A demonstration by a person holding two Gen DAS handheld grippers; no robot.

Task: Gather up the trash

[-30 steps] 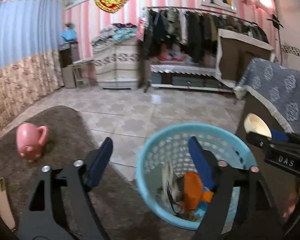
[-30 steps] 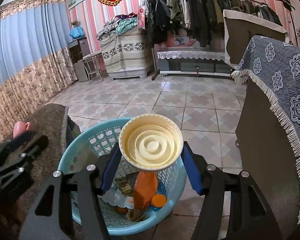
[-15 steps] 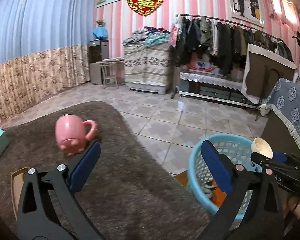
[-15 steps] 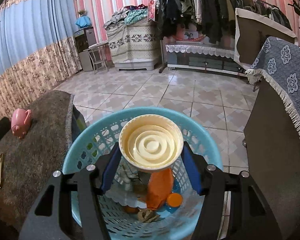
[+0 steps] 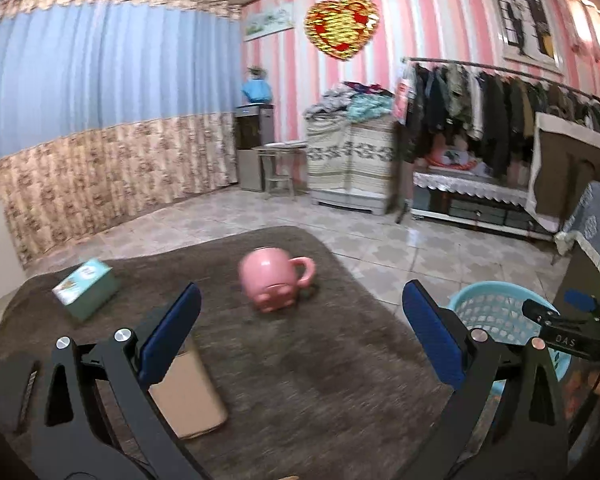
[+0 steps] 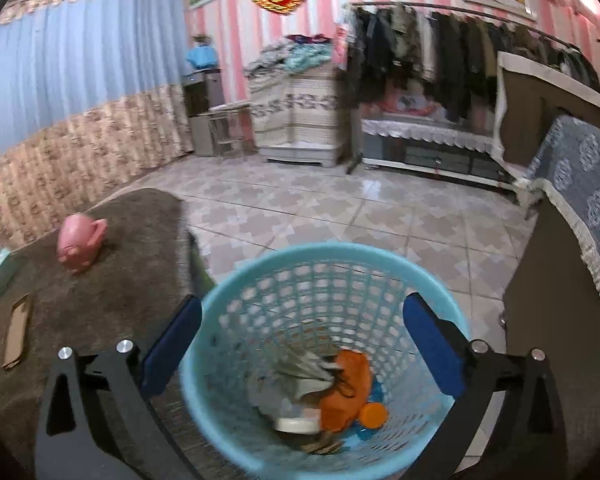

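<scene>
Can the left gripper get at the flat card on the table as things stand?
Probably yes. The left gripper is open and empty, and the card lies flat just below its left finger with nothing on top. The pink mug sits farther off, out of the way.

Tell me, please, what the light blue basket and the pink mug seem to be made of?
The light blue round lattice basket looks like moulded plastic, with even punched holes and a smooth rim. The pink pig-faced mug is probably glazed ceramic, since it has a soft shine, though blur leaves this uncertain.
</scene>
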